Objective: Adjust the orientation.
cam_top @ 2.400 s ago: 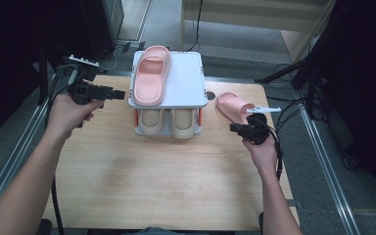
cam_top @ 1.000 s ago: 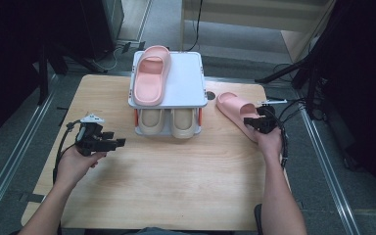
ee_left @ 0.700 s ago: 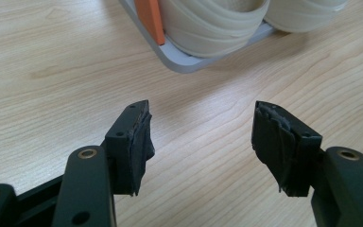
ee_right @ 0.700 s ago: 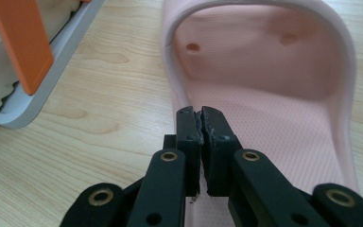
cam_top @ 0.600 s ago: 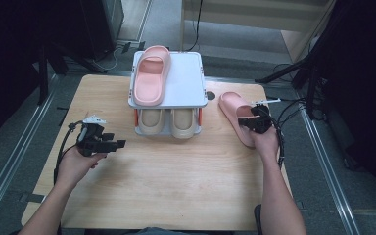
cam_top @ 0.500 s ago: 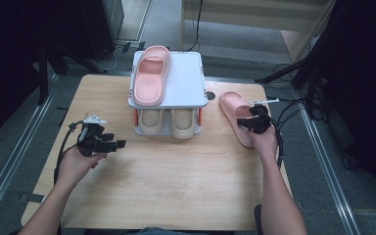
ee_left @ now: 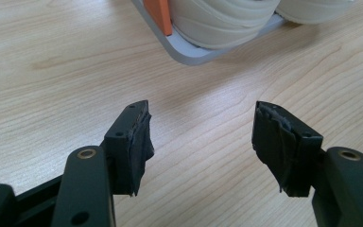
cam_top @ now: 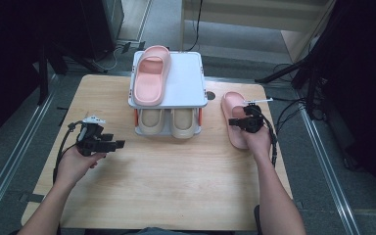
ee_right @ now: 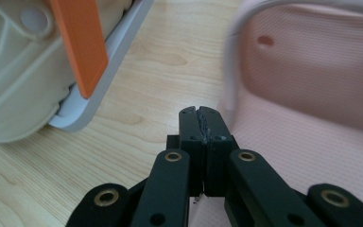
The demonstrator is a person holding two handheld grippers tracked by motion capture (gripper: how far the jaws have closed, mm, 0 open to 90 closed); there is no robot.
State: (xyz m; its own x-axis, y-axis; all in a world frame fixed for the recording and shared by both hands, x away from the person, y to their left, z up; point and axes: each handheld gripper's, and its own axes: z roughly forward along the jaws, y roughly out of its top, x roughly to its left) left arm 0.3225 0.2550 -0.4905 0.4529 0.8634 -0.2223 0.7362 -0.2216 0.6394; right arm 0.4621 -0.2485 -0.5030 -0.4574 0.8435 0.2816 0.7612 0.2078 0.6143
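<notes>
Pink, the loose slipper [cam_top: 235, 120] is seen in the high view just right of the grey two-tier rack [cam_top: 188, 90], flat on the wooden table [cam_top: 176, 176]; the right gripper [cam_top: 231, 122] is held over it, while the left gripper [cam_top: 120, 144] is kept well left of the rack. In the left gripper view, the jaws are spread wide with nothing between, above bare wood near the rack's corner. In the right gripper view, the jaws are pressed together, empty, at the slipper's edge beside the rack.

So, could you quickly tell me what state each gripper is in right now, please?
Left gripper: open, nothing between its jaws, above the bare table.
Right gripper: shut, pads pressed together with nothing between them, at the pink slipper.
</notes>
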